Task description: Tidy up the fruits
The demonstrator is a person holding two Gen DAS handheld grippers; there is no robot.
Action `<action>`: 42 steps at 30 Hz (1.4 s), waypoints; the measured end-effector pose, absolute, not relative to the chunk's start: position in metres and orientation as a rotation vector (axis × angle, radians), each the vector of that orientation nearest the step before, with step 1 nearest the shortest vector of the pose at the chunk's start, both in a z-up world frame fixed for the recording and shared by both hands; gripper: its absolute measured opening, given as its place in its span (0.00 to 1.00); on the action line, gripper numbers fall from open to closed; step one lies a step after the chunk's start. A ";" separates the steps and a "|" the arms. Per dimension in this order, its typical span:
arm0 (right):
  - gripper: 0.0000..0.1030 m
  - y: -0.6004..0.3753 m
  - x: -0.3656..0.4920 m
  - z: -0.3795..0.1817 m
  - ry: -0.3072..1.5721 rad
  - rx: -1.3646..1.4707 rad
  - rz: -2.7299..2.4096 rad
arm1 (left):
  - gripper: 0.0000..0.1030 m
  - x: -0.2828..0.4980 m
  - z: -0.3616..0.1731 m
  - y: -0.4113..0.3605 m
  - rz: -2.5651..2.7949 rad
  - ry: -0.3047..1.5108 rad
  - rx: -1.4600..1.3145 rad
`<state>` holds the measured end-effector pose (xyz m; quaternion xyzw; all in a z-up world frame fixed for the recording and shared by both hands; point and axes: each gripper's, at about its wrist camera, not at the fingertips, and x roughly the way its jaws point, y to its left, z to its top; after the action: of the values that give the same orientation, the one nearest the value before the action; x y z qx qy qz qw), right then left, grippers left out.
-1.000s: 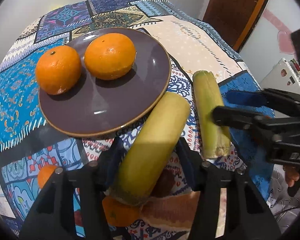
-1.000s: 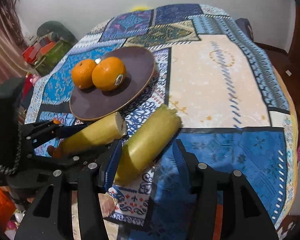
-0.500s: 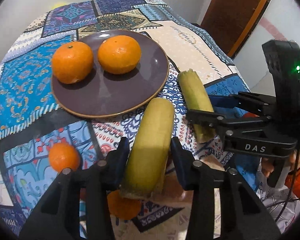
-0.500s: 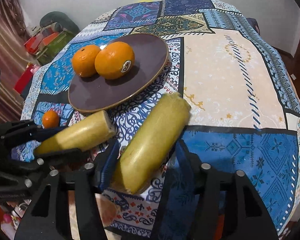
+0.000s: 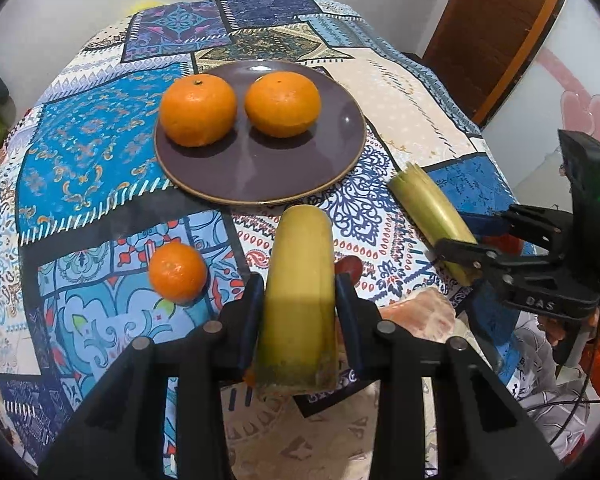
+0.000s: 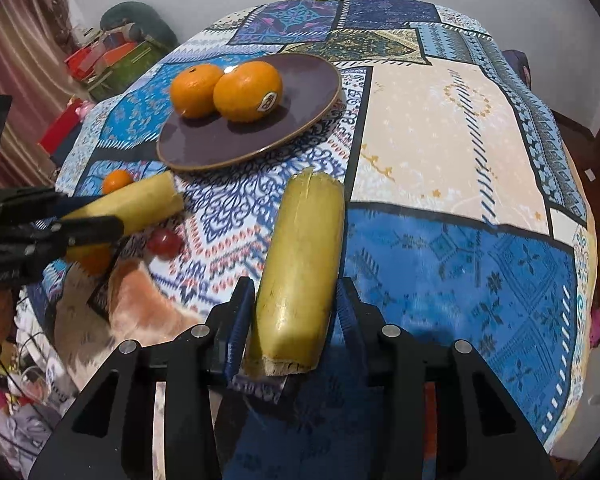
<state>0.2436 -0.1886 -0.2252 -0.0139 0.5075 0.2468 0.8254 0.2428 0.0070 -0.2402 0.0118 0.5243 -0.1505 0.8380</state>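
We hold a yellow-green stalk piece (image 5: 300, 300) in our left hand-held gripper (image 5: 300, 312), whose jaws have just been closing and now press both its sides. Our right hand-held gripper (image 6: 294, 320) has likewise just been closing on a second stalk piece (image 6: 300, 264) and grips it. Beyond them, a brown plate (image 5: 260, 176) on the patterned table (image 5: 400, 100) carries two oranges (image 5: 198, 110). A small orange (image 5: 177, 272) lies on the cloth near the plate.

White wall (image 5: 80, 8), brown wooden door (image 5: 496, 28)
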 end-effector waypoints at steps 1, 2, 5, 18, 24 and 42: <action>0.38 -0.189 0.240 -0.225 1.081 -0.040 0.531 | 0.35 0.243 -0.241 0.006 -0.318 1.111 0.028; 0.38 -0.189 0.238 -0.225 1.083 -0.053 0.536 | 0.35 0.243 -0.241 0.006 -0.318 1.112 0.032; 0.38 -0.188 0.233 -0.225 1.095 -0.088 0.541 | 0.35 0.243 -0.243 0.000 -0.322 1.114 0.067; 0.39 -0.182 0.255 -0.229 1.140 -0.052 0.525 | 0.35 0.251 -0.257 -0.011 -0.334 1.154 0.116; 0.41 -0.181 0.259 -0.234 1.145 -0.016 0.525 | 0.35 0.257 -0.260 -0.007 -0.346 1.164 0.089; 0.36 -0.182 0.242 -0.204 0.998 -0.005 0.526 | 0.35 0.242 -0.241 -0.006 -0.358 1.085 0.028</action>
<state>0.2420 -0.1822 -0.2042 -0.0022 0.4731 0.2491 0.8451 0.2418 -0.0059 -0.2411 0.0135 0.5135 -0.1692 0.8411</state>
